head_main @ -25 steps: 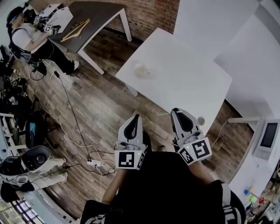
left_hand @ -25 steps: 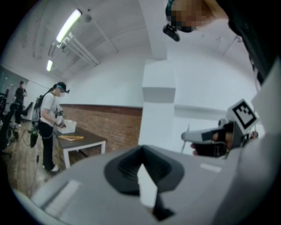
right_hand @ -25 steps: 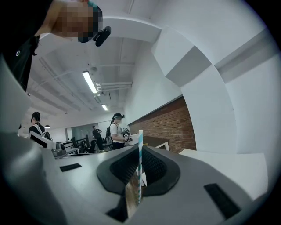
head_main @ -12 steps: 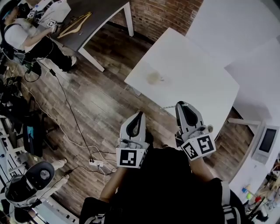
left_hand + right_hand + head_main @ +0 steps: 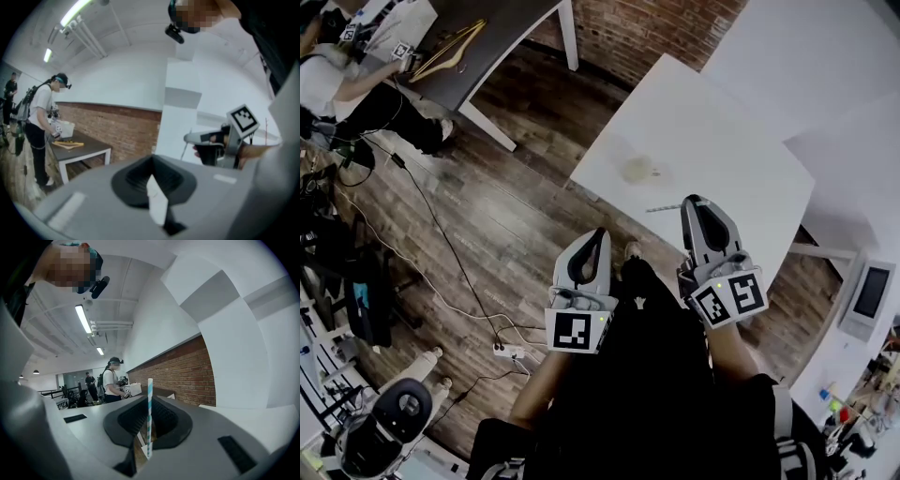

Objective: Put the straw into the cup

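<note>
1. Clamping a teal-and-white striped straw (image 5: 150,414) between its jaws, the right gripper (image 5: 695,202) hangs over the near edge of the white table (image 5: 741,141).
2. Left gripper (image 5: 597,234): jaws together, empty, over the wood floor (image 5: 506,216).
3. Cup (image 5: 637,171): on the table, apart from the straw.

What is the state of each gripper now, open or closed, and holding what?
Left gripper: closed, nothing between its jaws.
Right gripper: closed on the striped straw.
</note>
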Demonstrator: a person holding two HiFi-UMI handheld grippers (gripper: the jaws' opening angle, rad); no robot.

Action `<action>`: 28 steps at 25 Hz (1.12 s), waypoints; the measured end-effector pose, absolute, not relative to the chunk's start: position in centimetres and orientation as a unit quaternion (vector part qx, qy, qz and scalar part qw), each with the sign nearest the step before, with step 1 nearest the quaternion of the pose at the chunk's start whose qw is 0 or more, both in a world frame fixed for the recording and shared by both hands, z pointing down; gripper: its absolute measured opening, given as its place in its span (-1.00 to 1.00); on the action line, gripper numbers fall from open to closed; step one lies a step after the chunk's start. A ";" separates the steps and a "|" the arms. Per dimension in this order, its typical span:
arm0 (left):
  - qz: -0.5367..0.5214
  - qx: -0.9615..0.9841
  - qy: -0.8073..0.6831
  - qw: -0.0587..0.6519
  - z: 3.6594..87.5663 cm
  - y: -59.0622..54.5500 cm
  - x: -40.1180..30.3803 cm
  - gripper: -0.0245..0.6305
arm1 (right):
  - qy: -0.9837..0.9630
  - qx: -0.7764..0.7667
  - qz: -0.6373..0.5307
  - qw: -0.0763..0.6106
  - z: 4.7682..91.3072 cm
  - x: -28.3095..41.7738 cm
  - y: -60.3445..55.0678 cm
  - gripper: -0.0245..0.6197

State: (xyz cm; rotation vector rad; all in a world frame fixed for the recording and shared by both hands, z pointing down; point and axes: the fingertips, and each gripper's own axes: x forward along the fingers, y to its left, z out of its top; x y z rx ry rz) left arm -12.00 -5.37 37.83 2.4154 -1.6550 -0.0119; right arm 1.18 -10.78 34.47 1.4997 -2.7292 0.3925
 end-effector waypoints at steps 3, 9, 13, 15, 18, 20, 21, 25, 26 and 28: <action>-0.005 0.819 -0.564 0.110 38.1 -6.1 -11.9 -0.91 | -0.868 0.481 0.127 0.002 35.1 1.4 -12.0 -0.86; 0.005 0.813 -0.570 0.115 39.6 -8.8 -11.9 -0.91 | -0.866 0.480 0.136 0.004 36.9 1.8 -15.6 -0.86; 0.014 0.812 -0.572 0.117 40.6 -11.6 -11.8 -0.91 | -0.868 0.475 0.146 0.009 38.5 1.6 -18.0 -0.86; 0.015 0.811 -0.573 0.121 41.0 -13.1 -11.9 -0.91 | -0.867 0.475 0.153 0.012 39.4 1.4 -19.4 -0.86; 0.024 0.810 -0.573 0.128 41.9 -15.2 -11.7 -0.91 | -0.864 0.476 0.165 0.017 41.2 1.3 -21.4 -0.86; 0.032 0.809 -0.572 0.133 42.7 -16.4 -11.6 -0.91 | -0.862 0.477 0.170 0.028 42.8 1.3 -22.5 -0.86; 0.037 0.809 -0.571 0.133 43.1 -16.9 -11.7 -0.91 | -0.861 0.477 0.173 0.034 43.6 1.2 -23.0 -0.86; 0.044 0.809 -0.570 0.140 44.3 -18.4 -12.0 -0.91 | -0.858 0.474 0.190 0.051 46.8 0.5 -24.1 -0.86; 0.046 0.808 -0.569 0.144 44.8 -18.9 -12.0 -0.91 | -0.857 0.473 0.195 0.055 47.7 0.4 -24.4 -0.86; 0.052 0.809 -0.566 0.149 46.4 -20.4 -11.7 -0.91 | -0.856 0.471 0.204 0.061 49.9 0.4 -25.7 -0.86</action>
